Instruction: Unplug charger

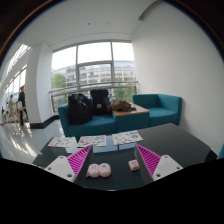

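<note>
My gripper is open, its two magenta-padded fingers spread wide above a dark table. Between the fingers, on the table, lie a pale pink thing made of two round lobes and, to its right, a small pale cube-shaped block. Neither finger touches either of them. I cannot tell which of the two is the charger, and I see no cable or socket.
Printed sheets lie on the table beyond the fingers. Further off stand a teal sofa with black bags, a teal armchair and a low wooden table. A person stands far left by the windows.
</note>
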### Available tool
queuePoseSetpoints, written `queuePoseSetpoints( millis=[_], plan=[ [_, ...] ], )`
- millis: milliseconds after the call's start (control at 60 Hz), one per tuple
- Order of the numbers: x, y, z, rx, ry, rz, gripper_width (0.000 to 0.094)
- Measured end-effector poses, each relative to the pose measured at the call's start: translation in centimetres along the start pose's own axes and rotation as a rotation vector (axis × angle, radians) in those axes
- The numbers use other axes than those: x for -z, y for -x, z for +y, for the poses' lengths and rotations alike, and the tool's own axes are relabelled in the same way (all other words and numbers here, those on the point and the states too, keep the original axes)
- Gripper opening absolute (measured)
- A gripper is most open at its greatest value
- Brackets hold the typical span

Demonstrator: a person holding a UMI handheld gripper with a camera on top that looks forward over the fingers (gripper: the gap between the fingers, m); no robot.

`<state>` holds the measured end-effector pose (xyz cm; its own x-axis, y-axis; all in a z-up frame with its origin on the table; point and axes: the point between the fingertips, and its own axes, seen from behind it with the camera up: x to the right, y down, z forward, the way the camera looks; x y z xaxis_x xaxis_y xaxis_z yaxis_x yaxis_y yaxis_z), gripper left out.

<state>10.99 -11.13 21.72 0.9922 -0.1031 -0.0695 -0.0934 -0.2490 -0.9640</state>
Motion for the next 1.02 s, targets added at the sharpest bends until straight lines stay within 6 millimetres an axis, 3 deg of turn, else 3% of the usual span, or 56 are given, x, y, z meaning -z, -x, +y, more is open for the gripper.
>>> queuePoseSetpoints(
  millis=[133,233,250,267,400,817,833,933,1017],
  plan=[
    [5.7,3.4,2.0,0.036,0.012,-0.032,0.0842],
    [8.4,5.9,5.6,0.068,0.054,-0.050,0.0842],
    [8.7,6.6,7.1,0.076,0.058,-0.059,0.0841],
    [9.9,6.7,7.3,0.082,0.071,-0.069,0.0844],
    [13.1,8.8,8.5,0.090,0.093,-0.116,0.0850],
    [17.5,9.2,8.4,0.093,0.058,-0.127,0.0846],
    [16.9,9.2,8.3,0.090,0.056,-0.126,0.0847],
    [18.0,8.9,8.3,0.081,0.048,-0.118,0.0849],
    [17.6,8.9,8.4,0.084,0.047,-0.114,0.0847]
  ],
)
